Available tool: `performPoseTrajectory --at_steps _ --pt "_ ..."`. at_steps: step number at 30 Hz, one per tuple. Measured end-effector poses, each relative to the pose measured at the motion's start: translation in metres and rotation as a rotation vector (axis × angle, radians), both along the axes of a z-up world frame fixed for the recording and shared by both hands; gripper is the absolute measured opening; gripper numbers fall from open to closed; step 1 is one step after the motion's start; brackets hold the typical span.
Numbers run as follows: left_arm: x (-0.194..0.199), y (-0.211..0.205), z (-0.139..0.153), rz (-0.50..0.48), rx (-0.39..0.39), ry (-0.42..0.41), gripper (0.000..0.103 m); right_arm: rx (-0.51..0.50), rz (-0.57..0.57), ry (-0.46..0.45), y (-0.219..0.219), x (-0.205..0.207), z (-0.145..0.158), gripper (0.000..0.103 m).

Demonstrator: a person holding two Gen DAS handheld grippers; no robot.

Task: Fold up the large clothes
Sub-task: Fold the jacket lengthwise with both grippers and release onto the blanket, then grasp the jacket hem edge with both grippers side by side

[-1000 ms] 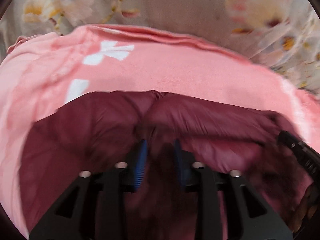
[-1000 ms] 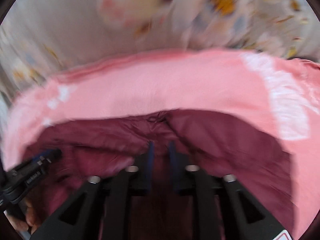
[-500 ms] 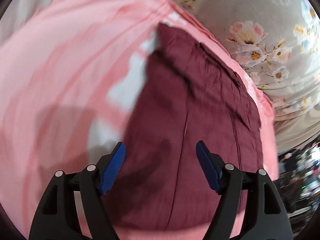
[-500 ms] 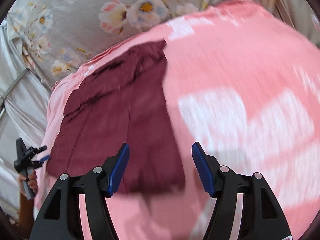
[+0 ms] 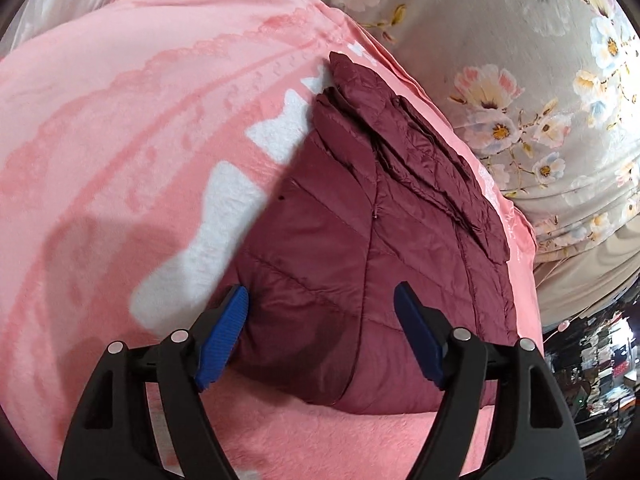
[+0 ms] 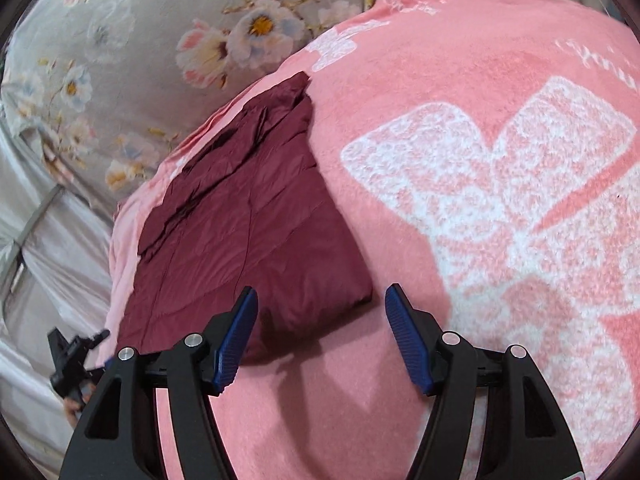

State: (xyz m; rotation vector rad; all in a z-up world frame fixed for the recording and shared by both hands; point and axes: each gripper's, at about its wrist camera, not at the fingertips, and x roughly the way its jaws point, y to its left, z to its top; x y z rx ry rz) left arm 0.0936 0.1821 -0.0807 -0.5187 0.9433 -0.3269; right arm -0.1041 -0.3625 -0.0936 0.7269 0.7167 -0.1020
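Observation:
A maroon quilted jacket (image 5: 360, 240) lies folded flat on a pink blanket (image 5: 120, 120), its loose layered edges at the far end. In the left wrist view my left gripper (image 5: 320, 304) stands open just over the jacket's near folded edge, and its blue pads touch nothing. The right wrist view shows the same jacket (image 6: 248, 232) from its other side. There my right gripper (image 6: 322, 300) is open above the near right corner, half over the bare blanket (image 6: 480, 200). Neither gripper holds any fabric.
A grey floral sheet (image 5: 520, 80) covers the bed beyond the blanket's edge and also fills the top left of the right wrist view (image 6: 140, 40). Dark room clutter (image 5: 592, 368) shows at the lower right. A hand (image 6: 74, 404) with the other gripper's black frame appears low left.
A second ago both grippers were nearly shut on raised jacket fabric. They have let go, opened wide and drawn back. The jacket now lies folded flat.

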Motion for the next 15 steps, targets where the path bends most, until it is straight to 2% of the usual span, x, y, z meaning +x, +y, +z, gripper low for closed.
performPoseTrajectory --at_steps 4,6,8,12,15 --pt "0.001 -0.009 -0.002 -0.010 0.016 -0.001 0.071 0.022 -0.024 -0.015 -0.005 0.006 -0.001 0.066" --pt "0.000 -0.012 -0.001 -0.013 0.018 0.004 0.059 0.031 -0.030 -0.010 -0.004 0.008 0.002 0.066" --pt "-0.001 -0.010 0.001 -0.001 0.014 0.010 0.054 0.033 -0.036 -0.016 -0.006 0.001 0.007 0.066" --pt "-0.007 0.002 0.005 0.002 -0.012 0.011 0.054 -0.043 -0.046 -0.012 -0.010 -0.013 0.014 0.066" --pt "-0.005 0.002 -0.001 0.007 -0.013 0.025 0.055 -0.022 -0.035 0.015 -0.012 -0.006 0.005 0.066"
